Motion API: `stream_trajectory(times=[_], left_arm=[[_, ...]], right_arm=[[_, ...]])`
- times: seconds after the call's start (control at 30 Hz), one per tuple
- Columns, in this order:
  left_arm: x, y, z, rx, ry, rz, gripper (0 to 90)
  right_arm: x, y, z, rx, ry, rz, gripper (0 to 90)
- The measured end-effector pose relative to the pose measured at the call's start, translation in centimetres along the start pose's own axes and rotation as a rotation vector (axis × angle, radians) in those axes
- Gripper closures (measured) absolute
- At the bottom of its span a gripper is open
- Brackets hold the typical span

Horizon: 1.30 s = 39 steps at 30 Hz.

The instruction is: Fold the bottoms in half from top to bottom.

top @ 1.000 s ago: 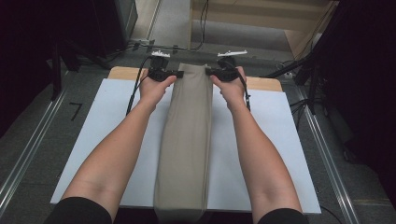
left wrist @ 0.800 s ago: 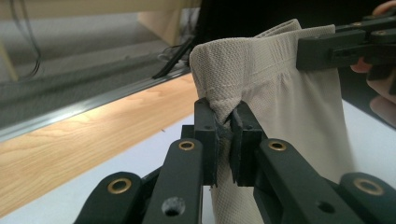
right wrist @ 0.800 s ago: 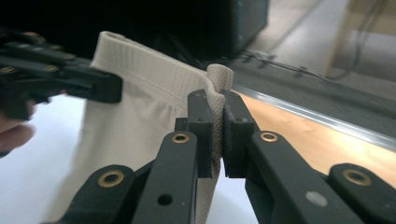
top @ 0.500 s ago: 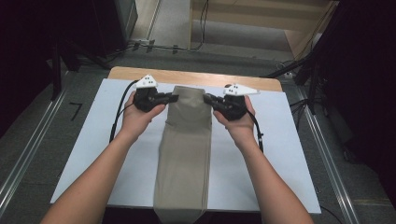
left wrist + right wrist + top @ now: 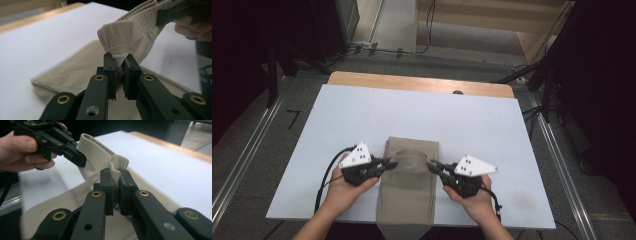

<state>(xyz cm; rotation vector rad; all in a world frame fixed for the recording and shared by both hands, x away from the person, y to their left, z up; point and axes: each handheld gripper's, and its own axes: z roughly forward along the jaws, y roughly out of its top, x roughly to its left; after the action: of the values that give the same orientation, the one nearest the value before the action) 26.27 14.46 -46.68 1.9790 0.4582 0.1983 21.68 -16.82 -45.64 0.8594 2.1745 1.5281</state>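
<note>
The beige garment [image 5: 408,187] lies folded back on itself on the white board [image 5: 362,115], its near end hanging over the front edge. The left gripper [image 5: 120,63] pinches one corner of the ribbed waistband, jaws pressed together on the fabric. The right gripper [image 5: 115,182] pinches the opposite corner likewise. Both corners are held just above the garment's lower layer, the waistband spanning between the grippers.

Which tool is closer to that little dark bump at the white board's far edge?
Right. The right tool grips the cloth's right side, nearly in line with the bump; the left tool grips its left side, farther off sideways.
</note>
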Motion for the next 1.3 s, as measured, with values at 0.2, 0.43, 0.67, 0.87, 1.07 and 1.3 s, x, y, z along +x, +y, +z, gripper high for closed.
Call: stream_trajectory(times=[0.2, 0.43, 0.67, 0.87, 1.07, 1.3], left_arm=[[-4.0, -2.9, -1.7, 0.066, -0.029, 0.021, 83.3], [-7.8, -4.7, -3.8, 0.12, -0.1, 0.039, 83.1], [-9.4, -5.8, -5.1, 0.119, -0.139, 0.031, 57.7], [-5.4, -3.4, -5.6, 0.028, -0.044, -0.063, 16.1], [-0.5, -1.5, -3.2, 0.038, 0.05, -0.131, 26.1], [4.9, -0.9, 1.2, 0.11, 0.1, -0.255, 35.3]], right_arm=[[4.5, -3.6, -1.3, 0.055, 0.023, -0.088, 82.1], [8.0, -5.2, -3.1, 0.089, 0.087, -0.104, 82.0], [10.1, -6.3, -4.7, 0.15, 0.251, -0.094, 59.3], [7.6, -4.2, -5.3, 0.076, 0.192, 0.019, 20.2], [3.3, -2.7, -3.3, 0.117, 0.041, 0.099, 17.4], [-2.2, -2.3, 1.2, 0.225, -0.103, 0.191, 31.6]])
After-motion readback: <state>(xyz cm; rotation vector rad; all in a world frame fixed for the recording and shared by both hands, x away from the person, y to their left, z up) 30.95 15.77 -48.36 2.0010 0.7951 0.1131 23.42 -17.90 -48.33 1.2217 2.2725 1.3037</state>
